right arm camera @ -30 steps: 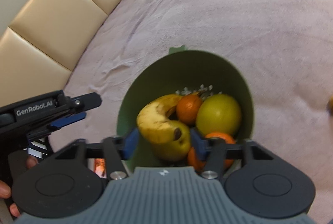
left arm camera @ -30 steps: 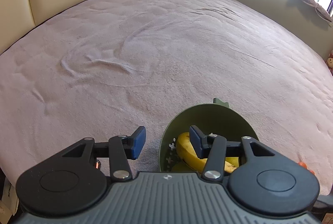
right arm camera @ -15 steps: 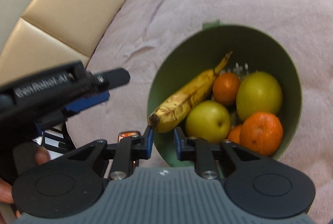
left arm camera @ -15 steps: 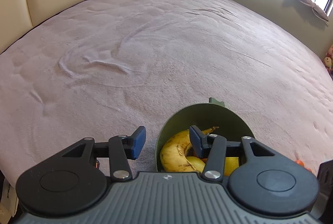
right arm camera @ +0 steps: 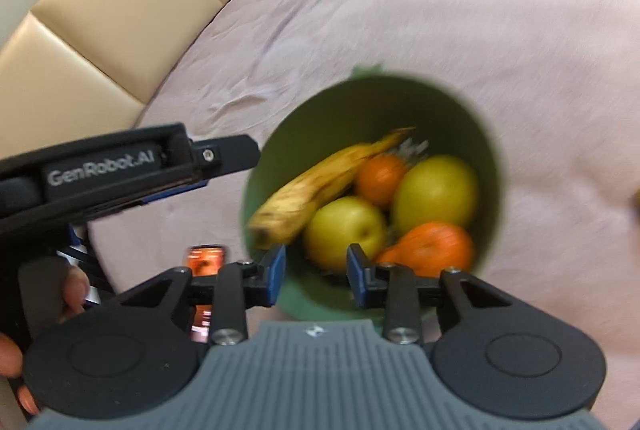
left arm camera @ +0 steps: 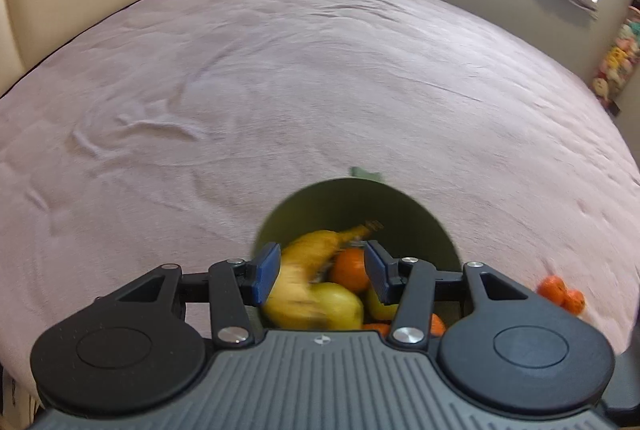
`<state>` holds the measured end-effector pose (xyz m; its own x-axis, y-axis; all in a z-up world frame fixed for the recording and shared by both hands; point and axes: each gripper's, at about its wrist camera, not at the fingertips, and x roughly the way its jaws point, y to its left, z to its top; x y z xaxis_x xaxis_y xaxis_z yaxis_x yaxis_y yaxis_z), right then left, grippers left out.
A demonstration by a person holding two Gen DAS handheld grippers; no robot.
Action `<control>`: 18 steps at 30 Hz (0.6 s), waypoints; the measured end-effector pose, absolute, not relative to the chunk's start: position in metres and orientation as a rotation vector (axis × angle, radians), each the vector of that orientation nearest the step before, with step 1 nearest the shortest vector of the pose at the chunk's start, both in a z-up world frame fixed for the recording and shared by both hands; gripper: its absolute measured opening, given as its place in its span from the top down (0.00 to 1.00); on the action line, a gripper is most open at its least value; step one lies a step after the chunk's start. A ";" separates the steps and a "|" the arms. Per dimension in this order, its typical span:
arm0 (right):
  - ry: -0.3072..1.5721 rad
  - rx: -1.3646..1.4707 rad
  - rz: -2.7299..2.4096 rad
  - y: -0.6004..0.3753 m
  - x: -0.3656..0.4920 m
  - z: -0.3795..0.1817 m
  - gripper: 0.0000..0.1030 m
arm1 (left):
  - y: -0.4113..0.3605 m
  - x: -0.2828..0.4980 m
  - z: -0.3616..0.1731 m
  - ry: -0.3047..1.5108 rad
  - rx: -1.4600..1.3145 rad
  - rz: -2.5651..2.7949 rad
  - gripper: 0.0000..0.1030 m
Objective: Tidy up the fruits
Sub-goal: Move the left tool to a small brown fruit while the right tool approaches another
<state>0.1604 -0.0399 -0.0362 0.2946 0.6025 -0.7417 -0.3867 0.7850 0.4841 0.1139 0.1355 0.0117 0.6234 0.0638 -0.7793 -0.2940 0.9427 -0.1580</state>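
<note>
Right wrist view puts the green bowl point(right arm camera: 372, 102) at frame centre on the pink bed point(right arm camera: 460, 10), holding a banana point(right arm camera: 316, 186), two yellow-green apples and oranges. The right gripper point(right arm camera: 315, 276) hovers at its lower rim, jaws open and empty. The left gripper point(left arm camera: 321, 272) in its own view has open jaws over the fruit; two oranges point(left arm camera: 560, 294) lie on the bed at lower right.

Both wrist views look forward-down, close above shared green bowl point(left arm camera: 400, 206) point(right arm camera: 494, 158) on bed point(left arm camera: 280, 78).
</note>
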 end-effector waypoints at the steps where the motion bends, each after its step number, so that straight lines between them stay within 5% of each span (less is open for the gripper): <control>1: 1.065 0.187 0.646 -0.047 0.157 -0.031 0.68 | 0.130 0.114 0.013 0.870 -0.276 0.191 0.44; 18: 0.865 0.015 0.264 -0.200 0.126 -0.010 0.63 | 0.017 0.120 0.007 0.793 -0.163 -0.179 0.43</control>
